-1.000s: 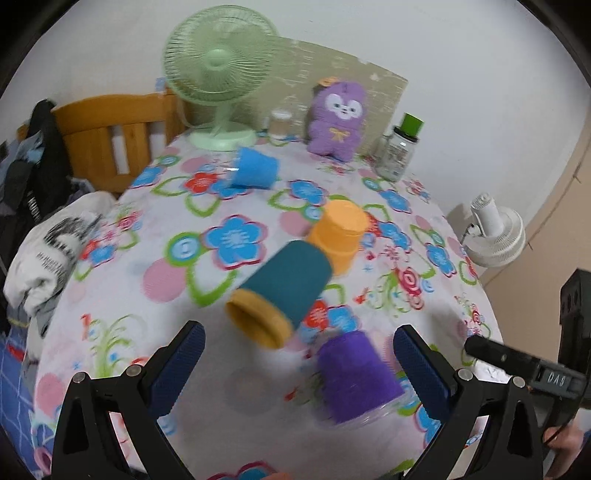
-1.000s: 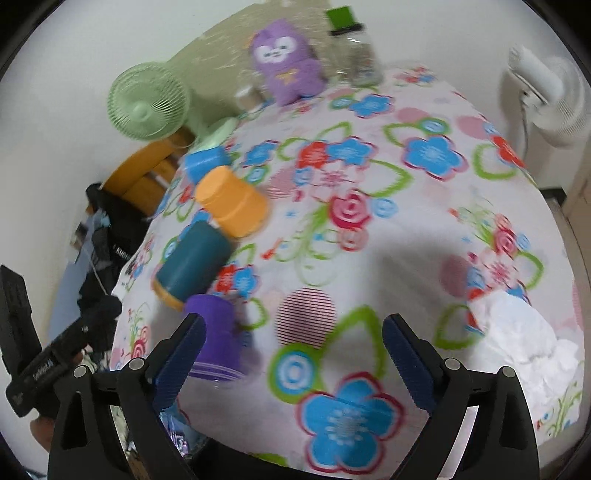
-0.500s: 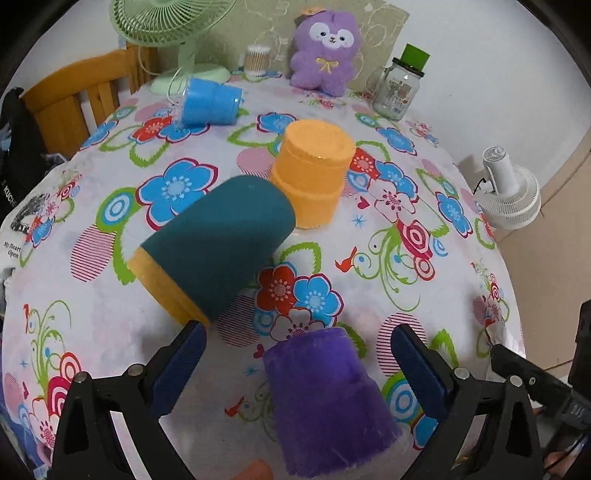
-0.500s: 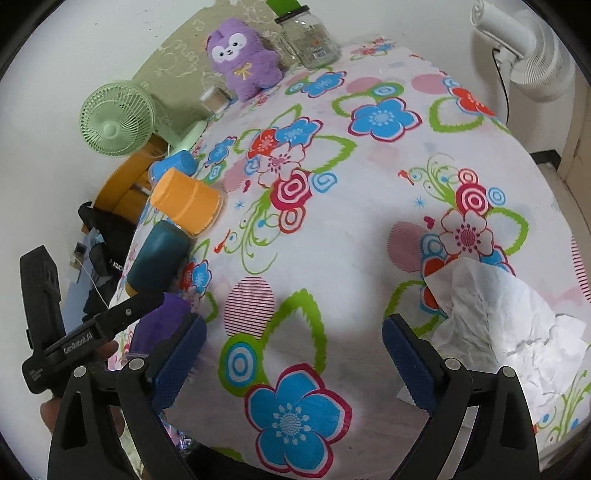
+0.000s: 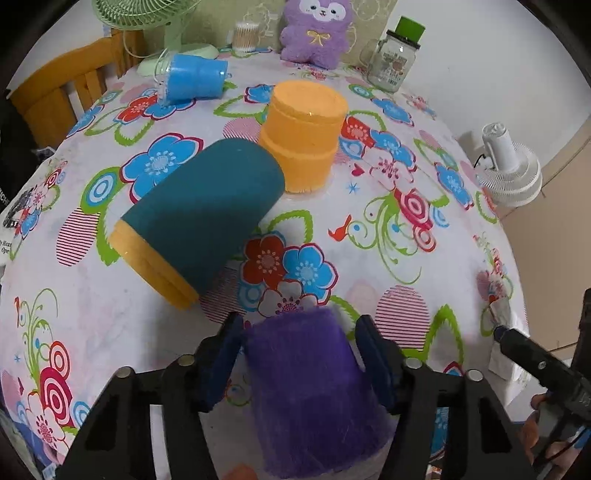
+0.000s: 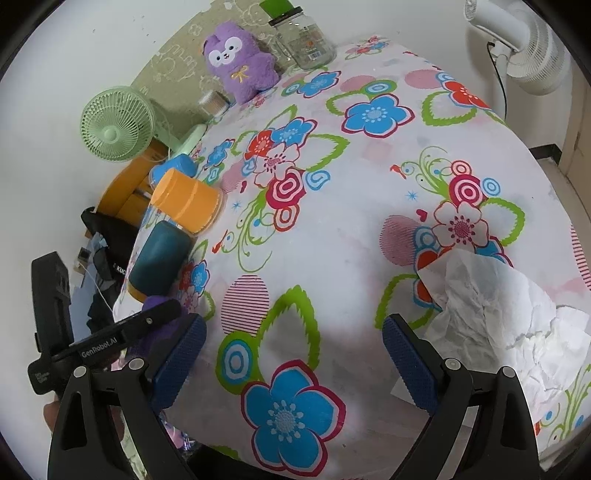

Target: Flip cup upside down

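Observation:
My left gripper (image 5: 297,354) is shut on a fuzzy purple cup (image 5: 314,391), which stands mouth-down at the near table edge; its pads press both sides. A teal cup with a yellow rim (image 5: 199,221) lies on its side just beyond. An orange cup (image 5: 301,133) stands mouth-down behind it. A blue cup (image 5: 194,79) lies on its side at the far left. My right gripper (image 6: 291,354) is open and empty over the floral cloth. The purple cup is mostly hidden behind the left gripper in the right wrist view.
A green fan (image 5: 144,14), a purple plush toy (image 5: 314,31) and a glass jar with a green lid (image 5: 395,61) stand at the back. Crumpled white tissue (image 6: 498,314) lies near my right gripper. A wooden chair (image 5: 62,88) and a white floor fan (image 5: 509,166) flank the table.
My left gripper moved forward and down around the purple cup and closed on it. My right gripper shifted slightly and stayed open.

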A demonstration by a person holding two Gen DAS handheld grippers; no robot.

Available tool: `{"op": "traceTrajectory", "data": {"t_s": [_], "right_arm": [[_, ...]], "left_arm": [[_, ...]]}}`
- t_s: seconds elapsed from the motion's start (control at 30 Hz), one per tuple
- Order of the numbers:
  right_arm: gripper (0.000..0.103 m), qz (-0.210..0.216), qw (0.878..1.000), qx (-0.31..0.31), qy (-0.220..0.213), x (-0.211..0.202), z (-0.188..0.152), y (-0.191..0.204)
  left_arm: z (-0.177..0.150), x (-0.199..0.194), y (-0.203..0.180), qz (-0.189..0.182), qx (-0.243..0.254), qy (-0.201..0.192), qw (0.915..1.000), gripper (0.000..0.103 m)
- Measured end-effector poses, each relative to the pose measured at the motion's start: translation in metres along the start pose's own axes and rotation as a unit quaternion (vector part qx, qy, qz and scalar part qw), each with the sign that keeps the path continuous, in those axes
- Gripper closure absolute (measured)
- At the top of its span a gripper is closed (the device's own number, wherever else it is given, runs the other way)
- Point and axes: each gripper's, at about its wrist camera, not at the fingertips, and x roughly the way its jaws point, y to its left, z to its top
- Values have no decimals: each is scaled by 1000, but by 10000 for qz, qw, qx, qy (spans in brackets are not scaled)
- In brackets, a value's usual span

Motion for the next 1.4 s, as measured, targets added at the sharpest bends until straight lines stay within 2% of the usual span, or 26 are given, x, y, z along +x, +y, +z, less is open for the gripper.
{"op": "traceTrajectory", "data": {"t_s": [0.07, 0.17, 0.4, 0.6, 0.83, 1.4], "right_arm": [[5, 5, 10000, 9, -8, -1, -2, 0], [5, 14, 10000, -24, -20, -2, -2, 3], [5, 64, 9999, -146, -31, -4, -5, 13], [5, 83, 9998, -172, -81, -8, -6, 17], [5, 137, 9995, -289, -83, -9, -10, 29], [5, 199, 9986, -486, 9, -3, -18, 44]], "left_arm": [[0, -7, 0, -111, -6, -91, 9999, 46], [0, -18, -1, -68, 53, -237, 9997, 46], [-6, -19, 2, -91, -22, -194, 9998, 46], [-7, -52, 0, -286, 22, -690, 9972, 46], [-10, -92, -4, -244, 131, -1242, 9919, 47], [-20, -96, -3, 36, 244, -1318, 9910, 47]]}}
